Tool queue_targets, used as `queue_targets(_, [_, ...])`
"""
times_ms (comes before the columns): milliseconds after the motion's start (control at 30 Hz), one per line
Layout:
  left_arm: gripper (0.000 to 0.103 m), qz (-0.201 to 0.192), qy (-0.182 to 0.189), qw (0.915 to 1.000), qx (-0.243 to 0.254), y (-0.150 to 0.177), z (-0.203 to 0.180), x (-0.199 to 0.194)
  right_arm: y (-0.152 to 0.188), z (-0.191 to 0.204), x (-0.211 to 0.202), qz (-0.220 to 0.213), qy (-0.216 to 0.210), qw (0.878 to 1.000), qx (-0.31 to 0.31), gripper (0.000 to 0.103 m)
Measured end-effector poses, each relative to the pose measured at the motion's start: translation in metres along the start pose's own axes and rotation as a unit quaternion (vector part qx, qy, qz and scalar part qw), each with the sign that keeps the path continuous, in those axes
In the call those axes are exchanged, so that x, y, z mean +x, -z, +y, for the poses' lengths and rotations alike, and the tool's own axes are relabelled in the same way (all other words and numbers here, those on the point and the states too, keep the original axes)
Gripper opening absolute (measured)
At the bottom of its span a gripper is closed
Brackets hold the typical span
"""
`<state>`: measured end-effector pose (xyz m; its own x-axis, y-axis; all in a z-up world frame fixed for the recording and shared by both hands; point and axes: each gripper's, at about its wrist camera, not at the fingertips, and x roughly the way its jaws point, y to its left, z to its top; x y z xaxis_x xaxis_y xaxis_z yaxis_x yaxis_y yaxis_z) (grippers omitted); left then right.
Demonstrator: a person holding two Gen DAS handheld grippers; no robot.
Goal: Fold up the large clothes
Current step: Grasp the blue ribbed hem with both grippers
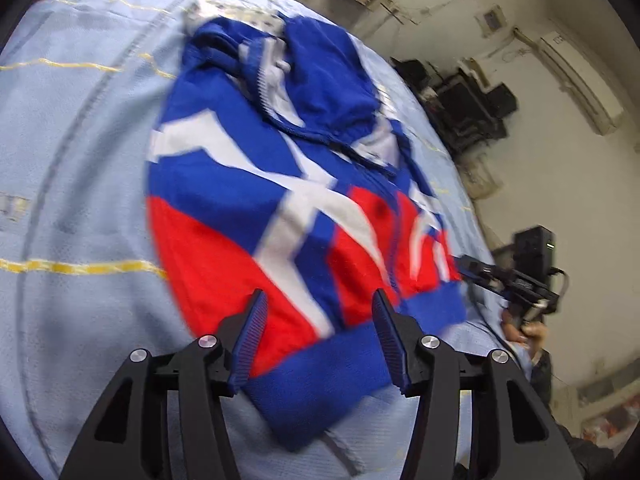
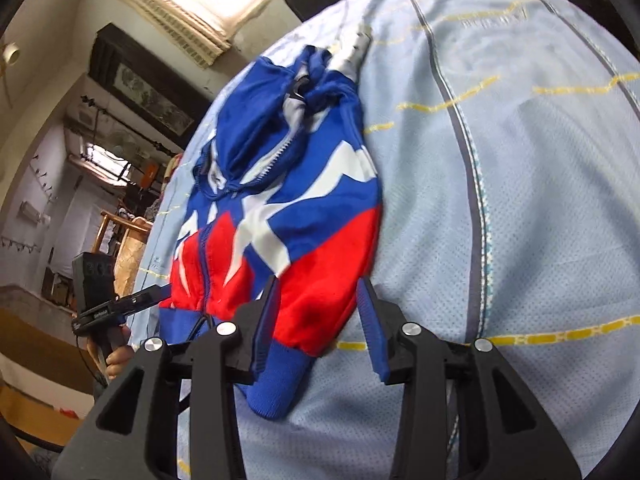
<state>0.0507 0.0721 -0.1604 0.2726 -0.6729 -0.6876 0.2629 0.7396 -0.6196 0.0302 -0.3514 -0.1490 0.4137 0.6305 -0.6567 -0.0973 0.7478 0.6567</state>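
A blue, white and red hooded jacket [image 1: 256, 200] lies on a light blue sheet [image 1: 72, 160], hood at the far end, blue hem band towards me. My left gripper [image 1: 318, 316] is open, its jaws standing either side of the hem, just above it. In the right wrist view the jacket [image 2: 296, 208] lies the same way, and my right gripper [image 2: 318, 300] is open over the red corner and blue cuff of the hem. The right gripper shows in the left wrist view [image 1: 464, 268] at the jacket's right hem. The left gripper shows in the right wrist view [image 2: 160, 292] at the left hem.
The sheet [image 2: 520, 200] has yellow dashed lines and grey stripes and covers a bed. Beyond the bed edge stand dark equipment [image 1: 468, 112], a wall air conditioner [image 1: 580, 80], a framed picture [image 2: 144, 84] and wooden furniture [image 2: 120, 236].
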Motion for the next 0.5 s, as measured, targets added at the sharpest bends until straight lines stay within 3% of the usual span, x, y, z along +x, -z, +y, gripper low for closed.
queue_targets(100, [0.047, 0.005, -0.016, 0.9997, 0.021, -0.002, -0.007, 0.005, 0.002, 0.004, 0.003, 0.021, 0.004, 1.0, -0.009, 0.04])
queue_targets(133, [0.036, 0.008, -0.017, 0.9996, 0.02, -0.004, -0.007, 0.009, 0.002, 0.006, 0.004, 0.026, 0.009, 0.999, -0.016, 0.039])
queue_targets(167, [0.013, 0.012, -0.013, 0.9997, 0.017, -0.007, -0.005, 0.012, 0.001, 0.008, 0.005, 0.03, 0.012, 0.999, -0.02, 0.036])
queue_targets(200, [0.0, 0.024, 0.001, 0.9997, 0.009, -0.011, -0.002, 0.019, 0.0, 0.009, 0.007, 0.032, 0.012, 0.999, -0.021, 0.016])
queue_targets(233, [0.0, 0.028, 0.003, 0.9996, 0.005, -0.014, -0.001, 0.022, -0.002, 0.01, 0.013, 0.04, 0.007, 0.999, -0.019, 0.009])
queue_targets(300, [0.0, 0.019, -0.012, 0.9996, 0.019, -0.018, -0.007, 0.022, -0.004, 0.011, 0.02, 0.049, 0.01, 0.998, -0.024, 0.007])
queue_targets(500, [0.0, -0.068, -0.02, 0.993, 0.094, -0.034, -0.048, -0.024, -0.004, 0.054, -0.013, -0.019, 0.033, 0.993, -0.115, 0.005])
